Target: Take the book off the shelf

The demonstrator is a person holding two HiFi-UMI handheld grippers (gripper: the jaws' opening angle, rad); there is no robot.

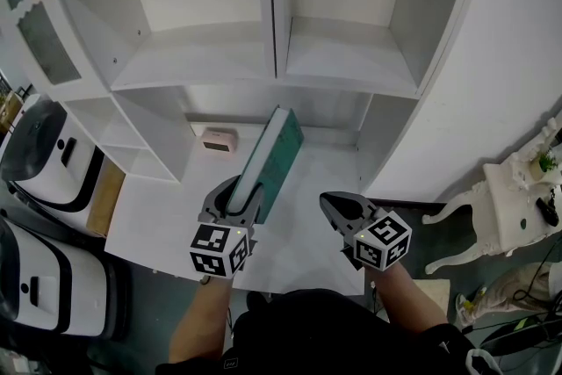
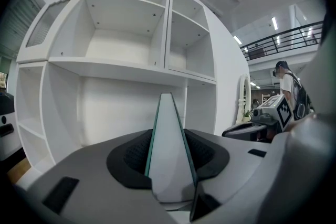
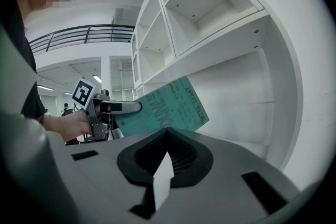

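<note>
A teal book (image 1: pixel 268 158) with white page edges is out of the white shelf unit (image 1: pixel 263 75), tilted up over the white desk surface (image 1: pixel 329 180). My left gripper (image 1: pixel 241 198) is shut on its near end. In the left gripper view the book's (image 2: pixel 168 149) page edge stands upright between the dark pads. The right gripper view shows the book's (image 3: pixel 168 107) teal cover held by the left gripper (image 3: pixel 113 108). My right gripper (image 1: pixel 334 208) hangs to the book's right, apart from it, its jaws together and empty.
All shelf compartments in view are bare. A small pink box (image 1: pixel 218 140) sits at the back of the desk under the shelf. White machines (image 1: pixel 35 154) stand at the left, and a white ornate table (image 1: pixel 518 189) at the right.
</note>
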